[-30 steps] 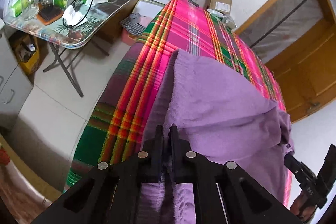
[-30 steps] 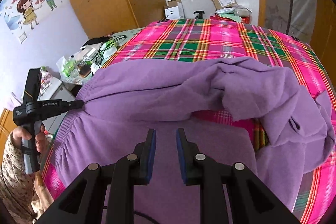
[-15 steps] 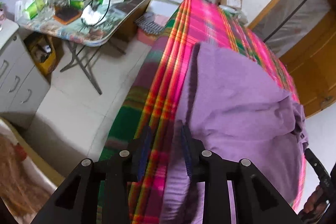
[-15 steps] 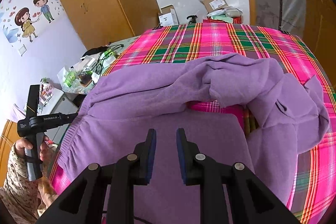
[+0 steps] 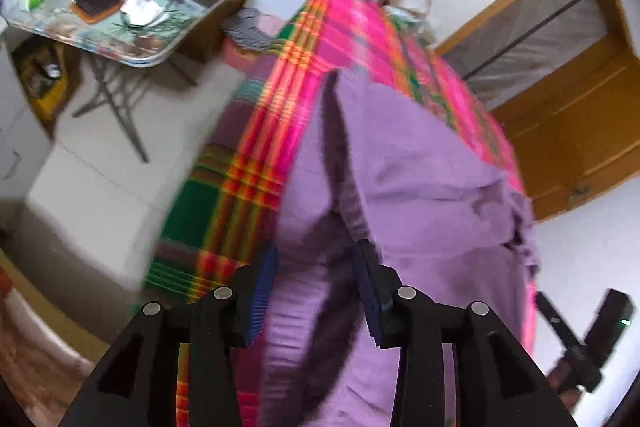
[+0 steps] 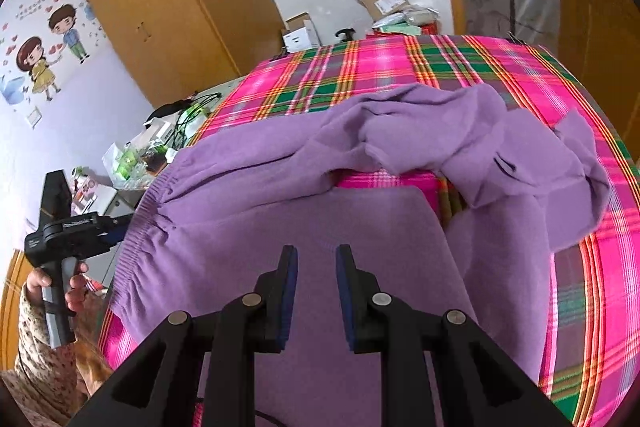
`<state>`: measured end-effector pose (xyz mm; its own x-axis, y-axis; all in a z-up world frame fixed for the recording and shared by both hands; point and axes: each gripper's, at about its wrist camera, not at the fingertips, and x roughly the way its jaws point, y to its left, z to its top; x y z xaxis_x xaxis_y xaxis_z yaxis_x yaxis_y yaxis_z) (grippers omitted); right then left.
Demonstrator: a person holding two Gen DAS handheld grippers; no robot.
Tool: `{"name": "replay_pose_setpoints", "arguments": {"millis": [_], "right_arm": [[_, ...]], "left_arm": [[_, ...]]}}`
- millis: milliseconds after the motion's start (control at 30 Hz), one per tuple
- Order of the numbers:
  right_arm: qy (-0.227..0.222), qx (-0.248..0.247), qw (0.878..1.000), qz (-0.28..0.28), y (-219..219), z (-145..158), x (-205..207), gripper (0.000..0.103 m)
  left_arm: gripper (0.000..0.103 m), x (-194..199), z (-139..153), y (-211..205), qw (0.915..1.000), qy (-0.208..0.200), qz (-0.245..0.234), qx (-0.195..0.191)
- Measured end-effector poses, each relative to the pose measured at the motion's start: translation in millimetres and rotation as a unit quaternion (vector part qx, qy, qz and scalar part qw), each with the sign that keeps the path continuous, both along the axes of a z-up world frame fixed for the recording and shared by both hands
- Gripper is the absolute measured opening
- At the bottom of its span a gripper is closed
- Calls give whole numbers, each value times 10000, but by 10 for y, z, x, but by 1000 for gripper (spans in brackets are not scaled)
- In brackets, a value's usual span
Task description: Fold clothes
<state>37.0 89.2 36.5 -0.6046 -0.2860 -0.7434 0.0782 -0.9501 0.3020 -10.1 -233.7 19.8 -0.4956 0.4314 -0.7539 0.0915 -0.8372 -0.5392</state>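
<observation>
- The purple garment (image 6: 304, 227) lies spread on a bed, over a pink, green and orange plaid bedspread (image 6: 400, 67). Its ribbed elastic hem (image 6: 138, 227) runs along the bed's left edge in the right wrist view, and its upper part is bunched in folds (image 6: 500, 147) toward the far right.
- The left tool (image 5: 316, 267) is at that hem edge; its jaws are opening, with a ridge of purple fabric between them, the pads not pressing on it.
- The right tool (image 6: 316, 267) hovers over the flat middle of the garment, jaws a little apart, nothing clamped between them.
- In the right wrist view a hand (image 6: 60, 279) in a patterned sleeve grips the left tool's handle beside the bed.
- Beyond the bed's left side stands a folding bench (image 5: 132, 27) cluttered with boxes and cables.
- Wooden wardrobes (image 6: 160, 7) line the walls; cardboard boxes (image 6: 384, 1) sit past the far end of the bed.
</observation>
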Motion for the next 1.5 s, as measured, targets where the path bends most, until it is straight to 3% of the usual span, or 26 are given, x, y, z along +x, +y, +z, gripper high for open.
{"name": "replay_pose_setpoints", "arguments": {"millis": [100, 233, 333, 467, 567, 700, 800, 967, 1167, 1233, 1500], "right_arm": [[-32, -33, 10000, -28, 16, -18, 6, 20], [-55, -62, 10000, -20, 17, -44, -3, 20], [-68, -77, 9999, 16, -13, -59, -4, 20], [-79, -88, 9999, 54, -53, -72, 0, 20], [-95, -90, 9999, 49, -39, -90, -3, 20], [-129, -136, 9998, 19, -23, -131, -8, 20], [-160, -166, 9997, 29, -31, -156, -14, 20], [-179, -190, 9996, 46, -61, -177, -3, 20], [-216, -216, 9995, 7, -51, -204, 2, 20], [-221, -225, 9995, 2, -45, -211, 2, 20], [-200, -240, 9995, -31, -14, -199, 19, 20]], "left_arm": [[42, 29, 37, -67, 9998, 91, 139, 71], [42, 38, 78, -143, 9984, 259, 141, 475], [42, 2, 72, -82, 9989, 121, 55, 447], [42, -49, -31, 157, 9974, -276, 24, -663], [42, -56, -12, 198, 9943, -178, 103, -1049], [42, -45, -47, 240, 9927, -150, 27, -1195], [42, -11, -55, 287, 9947, -138, -84, -1019], [42, -6, -39, 420, 9907, -92, -171, -1345], [42, 12, -37, 478, 9912, -30, -208, -1309], [33, 22, -44, 497, 9914, 4, -272, -1276], [24, 90, 60, 405, 9947, 337, -213, -943]]}}
